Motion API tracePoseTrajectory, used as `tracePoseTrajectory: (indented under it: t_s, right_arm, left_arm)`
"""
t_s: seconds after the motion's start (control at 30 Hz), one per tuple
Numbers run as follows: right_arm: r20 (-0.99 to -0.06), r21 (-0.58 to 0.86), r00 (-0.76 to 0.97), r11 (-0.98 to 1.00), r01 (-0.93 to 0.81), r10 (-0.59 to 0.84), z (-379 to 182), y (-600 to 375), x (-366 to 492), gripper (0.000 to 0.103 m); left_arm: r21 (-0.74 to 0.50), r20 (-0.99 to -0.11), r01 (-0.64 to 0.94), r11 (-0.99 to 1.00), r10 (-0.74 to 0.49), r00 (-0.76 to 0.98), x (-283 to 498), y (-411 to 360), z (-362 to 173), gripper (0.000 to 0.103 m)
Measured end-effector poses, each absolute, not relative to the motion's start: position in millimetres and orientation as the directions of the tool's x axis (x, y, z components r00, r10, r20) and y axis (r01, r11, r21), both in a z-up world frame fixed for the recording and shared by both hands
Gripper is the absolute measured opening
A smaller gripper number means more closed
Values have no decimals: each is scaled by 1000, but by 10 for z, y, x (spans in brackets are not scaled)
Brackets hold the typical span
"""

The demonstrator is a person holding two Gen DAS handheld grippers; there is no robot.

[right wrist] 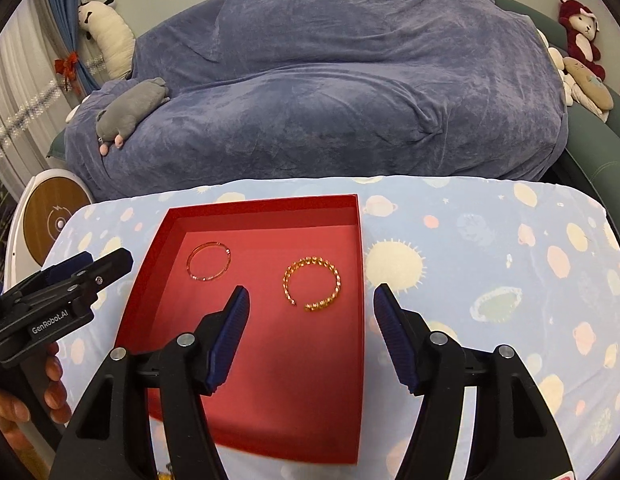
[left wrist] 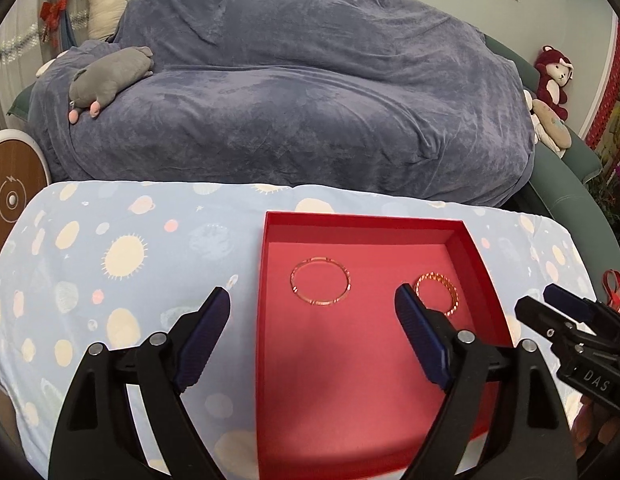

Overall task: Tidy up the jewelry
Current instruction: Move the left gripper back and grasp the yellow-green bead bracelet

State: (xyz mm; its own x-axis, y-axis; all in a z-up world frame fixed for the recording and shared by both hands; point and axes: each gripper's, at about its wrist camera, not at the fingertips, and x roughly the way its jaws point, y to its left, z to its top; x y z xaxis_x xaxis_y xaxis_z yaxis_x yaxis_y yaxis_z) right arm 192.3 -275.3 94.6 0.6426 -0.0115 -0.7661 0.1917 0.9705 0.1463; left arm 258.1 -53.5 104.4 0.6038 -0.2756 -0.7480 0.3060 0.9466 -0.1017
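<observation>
My left gripper (left wrist: 312, 304) and right gripper (right wrist: 310, 300) stood open and empty above the red box (left wrist: 270, 320). Only the right view showed the gap in the twisted gold bangle (right wrist: 312, 284); the thin bangle (left wrist: 320, 281) lay beside it.

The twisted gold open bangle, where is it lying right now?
The twisted gold open bangle lies flat inside the shallow red cardboard box, toward its right side in the right wrist view, apart from the thin gold round bangle to its left.

A home living room: a sofa (left wrist: 570, 184) draped in a blue-grey plush throw (left wrist: 294, 92) with stuffed toys (left wrist: 554, 76) at both ends fills the far side, curtains (right wrist: 14, 92) with tinsel far left, a planet-print tablecloth (right wrist: 490, 264) near.
</observation>
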Motion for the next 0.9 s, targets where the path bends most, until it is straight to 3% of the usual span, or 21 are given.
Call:
tracePoseTrajectory:
  t_s: [0.3,0.9]
  right_arm:
    - [-780,118,625,977,179,-21,958,-2510,982,63]
    - [-861,109,508,969,224,-20,215,-2007,-298,63]
  left_arm:
    - [-90,-767,297,951,-256,588,1719,-179,1021,81]
    - [-86,-850,217,972,-185,494,460,113,173,81]
